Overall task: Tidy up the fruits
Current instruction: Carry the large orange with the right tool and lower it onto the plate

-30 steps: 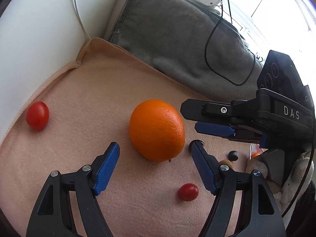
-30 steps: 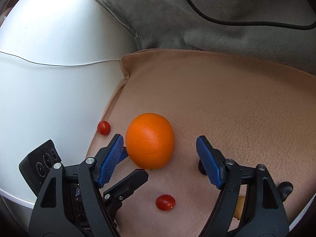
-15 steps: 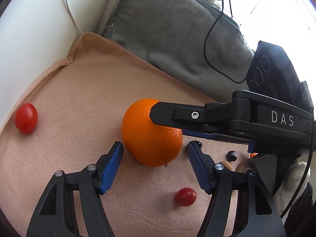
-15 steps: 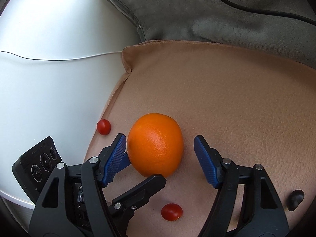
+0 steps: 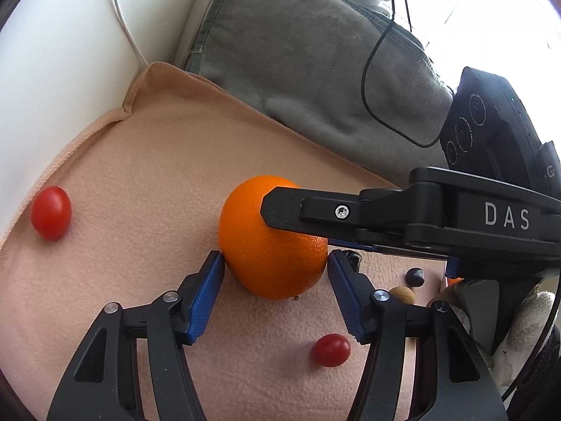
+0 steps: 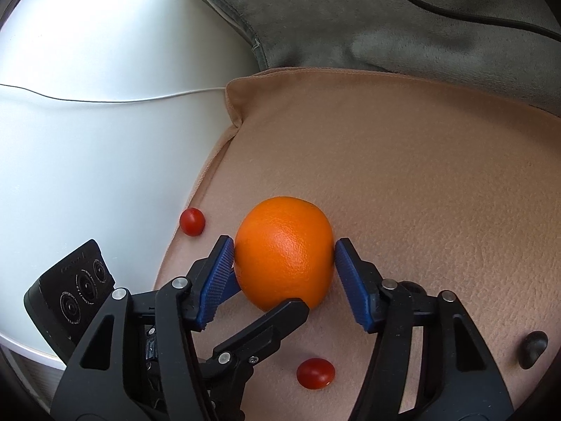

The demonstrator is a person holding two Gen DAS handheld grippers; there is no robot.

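Note:
A large orange (image 5: 270,266) lies on a peach cloth (image 5: 140,175), and both grippers have it between their blue pads. In the left wrist view, my left gripper (image 5: 273,263) is closing, its pads touching the orange's two sides. The right gripper's black finger (image 5: 315,210) crosses over the orange's top from the right. In the right wrist view, my right gripper (image 6: 284,249) is closing too, its pads against the orange (image 6: 284,242). A left finger (image 6: 273,319) pokes in under it. The orange rests on the cloth.
Two cherry tomatoes lie on the cloth, one far left (image 5: 51,212) and one near (image 5: 331,349). A dark fruit (image 5: 415,276) and a tan one (image 5: 403,294) sit to the right. A grey cushion (image 5: 298,52) with a black cable lies behind, a white surface (image 6: 87,122) to the left.
Both grippers' jaws have narrowed from well clear of the orange to touching its sides. The right gripper's finger slid in over the orange's top in the left wrist view.

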